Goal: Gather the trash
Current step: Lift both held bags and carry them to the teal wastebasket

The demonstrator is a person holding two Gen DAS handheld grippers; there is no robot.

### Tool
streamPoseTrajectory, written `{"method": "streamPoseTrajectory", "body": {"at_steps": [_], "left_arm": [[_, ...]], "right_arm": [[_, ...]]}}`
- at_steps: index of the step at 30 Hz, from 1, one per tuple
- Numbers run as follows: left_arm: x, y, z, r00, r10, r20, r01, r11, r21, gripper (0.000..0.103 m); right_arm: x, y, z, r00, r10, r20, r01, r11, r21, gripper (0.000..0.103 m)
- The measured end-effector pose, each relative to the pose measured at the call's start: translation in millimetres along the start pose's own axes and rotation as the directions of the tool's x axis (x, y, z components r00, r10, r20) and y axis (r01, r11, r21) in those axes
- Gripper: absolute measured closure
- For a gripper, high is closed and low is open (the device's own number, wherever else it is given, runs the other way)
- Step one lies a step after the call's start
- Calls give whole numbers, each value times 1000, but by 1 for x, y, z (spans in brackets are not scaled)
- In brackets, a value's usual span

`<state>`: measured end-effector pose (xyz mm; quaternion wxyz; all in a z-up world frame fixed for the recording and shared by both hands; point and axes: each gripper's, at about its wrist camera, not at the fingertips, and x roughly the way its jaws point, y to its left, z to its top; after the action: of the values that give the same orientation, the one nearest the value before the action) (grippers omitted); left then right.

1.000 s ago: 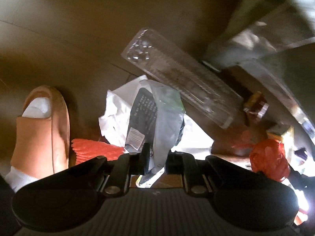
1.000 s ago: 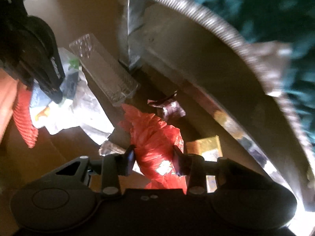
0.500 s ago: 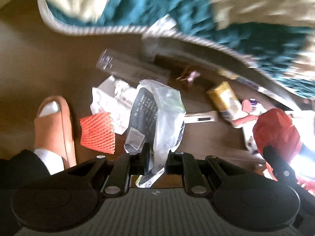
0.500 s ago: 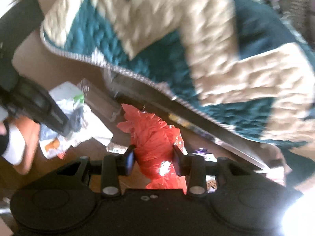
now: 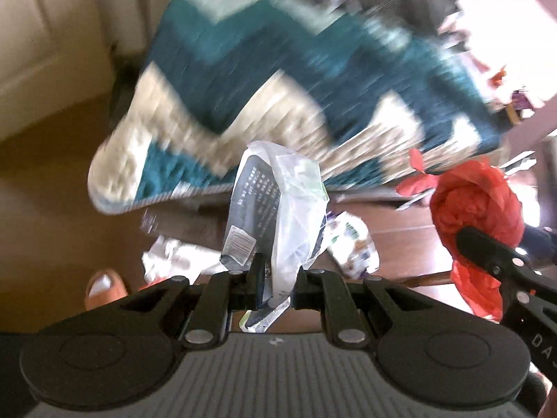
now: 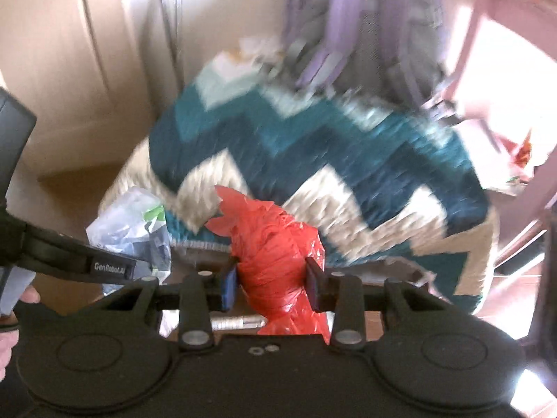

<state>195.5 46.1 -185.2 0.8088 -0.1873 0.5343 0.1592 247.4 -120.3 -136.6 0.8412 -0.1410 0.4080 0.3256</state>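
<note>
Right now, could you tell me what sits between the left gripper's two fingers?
In the left wrist view, the left gripper is shut on a crumpled clear plastic wrapper with dark printed text; nothing else lies between them.

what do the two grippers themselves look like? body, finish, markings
Both are matte black plastic. The left gripper shows two round discs at its base, paired link arms with silver rivets, and a grey ribbed panel between them. The right gripper has the same discs and linkage; one finger pad looks blue. From the right wrist, the left one's side carries white "GenRobot.AI" lettering. No cables visible.
</note>
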Motion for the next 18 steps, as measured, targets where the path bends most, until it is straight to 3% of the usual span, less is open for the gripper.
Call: {"method": "streamPoseTrajectory", "body": {"at_steps": [8, 18], "left_arm": [[-91, -73, 36, 987, -97, 128, 79, 987, 143, 90], [-170, -177, 76, 955, -247, 162, 199, 943, 266, 90]], "right_arm": [[-91, -47, 33, 987, -57, 147, 45, 996, 79, 66], [-175, -116, 61, 957, -125, 262, 86, 984, 157, 66]]}}
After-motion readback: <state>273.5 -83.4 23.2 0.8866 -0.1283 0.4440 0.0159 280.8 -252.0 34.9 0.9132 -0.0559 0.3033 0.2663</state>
